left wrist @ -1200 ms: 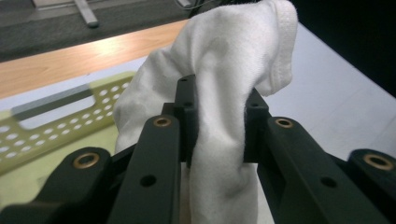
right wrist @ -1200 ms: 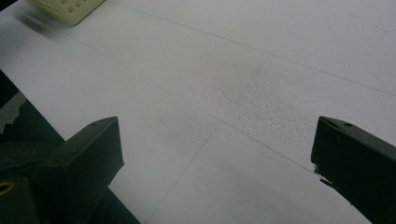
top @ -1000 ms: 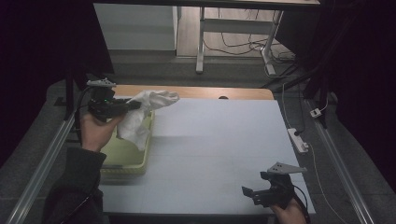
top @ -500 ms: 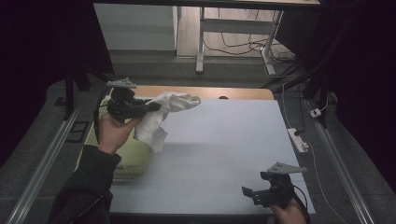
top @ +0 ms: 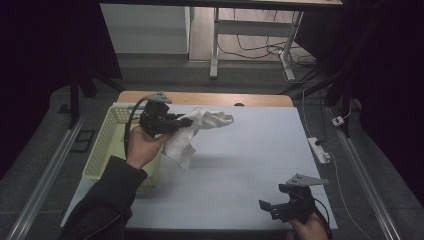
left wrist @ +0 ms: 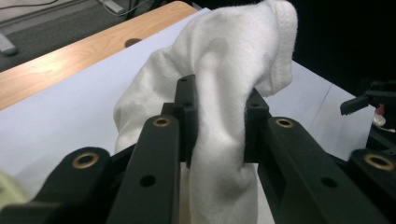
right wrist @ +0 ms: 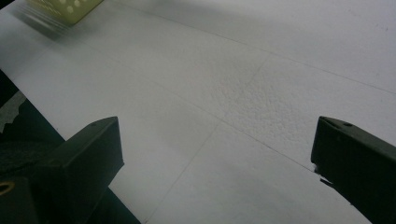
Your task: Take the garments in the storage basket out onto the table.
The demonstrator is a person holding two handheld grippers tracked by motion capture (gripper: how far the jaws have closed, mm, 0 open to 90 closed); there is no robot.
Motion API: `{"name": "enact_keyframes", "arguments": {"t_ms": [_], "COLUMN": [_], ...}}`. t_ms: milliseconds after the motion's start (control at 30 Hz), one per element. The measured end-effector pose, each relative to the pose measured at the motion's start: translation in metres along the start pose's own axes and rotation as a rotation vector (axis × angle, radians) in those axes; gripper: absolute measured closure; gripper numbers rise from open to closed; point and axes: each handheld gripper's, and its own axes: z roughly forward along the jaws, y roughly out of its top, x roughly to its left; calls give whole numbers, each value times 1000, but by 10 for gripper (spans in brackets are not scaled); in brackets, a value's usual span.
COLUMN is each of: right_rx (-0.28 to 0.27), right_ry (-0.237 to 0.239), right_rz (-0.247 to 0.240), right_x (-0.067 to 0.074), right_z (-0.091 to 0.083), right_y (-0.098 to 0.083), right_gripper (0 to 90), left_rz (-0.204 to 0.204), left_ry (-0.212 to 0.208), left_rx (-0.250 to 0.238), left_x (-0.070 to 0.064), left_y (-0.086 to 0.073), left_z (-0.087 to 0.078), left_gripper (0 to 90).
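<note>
A white cloth point(top: 196, 131) hangs in the air over the table's left half, pinched by my left gripper point(top: 186, 122), which is shut on it. In the left gripper view the cloth point(left wrist: 224, 93) is squeezed between the two black jaws and drapes down on both sides. One end sticks out to the right, the other droops toward the table. My right gripper point(top: 270, 206) rests low at the table's front right corner, open, with nothing between its jaws; in the right gripper view it looks across the bare white table point(right wrist: 224, 93).
A pale yellow perforated basket point(top: 105, 145) sits at the table's left edge, just left of the held cloth; its corner point(right wrist: 70, 7) shows in the right gripper view. A white power strip point(top: 320, 150) lies along the right edge. A wooden strip point(top: 210, 98) runs along the back.
My left gripper has carried the cloth up and to the right, out of the basket and over the table. The right gripper has stayed put.
</note>
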Motion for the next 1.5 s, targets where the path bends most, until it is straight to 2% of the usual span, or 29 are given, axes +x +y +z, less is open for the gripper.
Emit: {"name": "enact_keyframes", "arguments": {"t_ms": [333,467,600,867,1100,1300,1500], "right_rx": [2,4,17,20,22,23,21], "right_ry": [2,2,-2,4,5,5,4], "right_rz": [-5,-8,-20,-23,-25,-30,-32], "right_x": [0,0,1,1,1,2,2], "right_z": [0,1,1,2,2,2,2], "right_y": [0,0,0,0,1,1,0], "right_gripper": [18,18,18,18,18,18,17], "left_rz": [35,29,35,77,94,72,53], "left_ry": [-30,-36,-30,-6,9,-9,-31], "left_rx": [18,34,67,142,238,270,323], "left_x": [-10,-10,-10,-15,-14,-14,-11], "left_y": [-7,-13,-20,-33,-49,-58,-69], "left_z": [36,51,67,98,125,138,151], "left_gripper": [747,746,746,741,737,722,686]}}
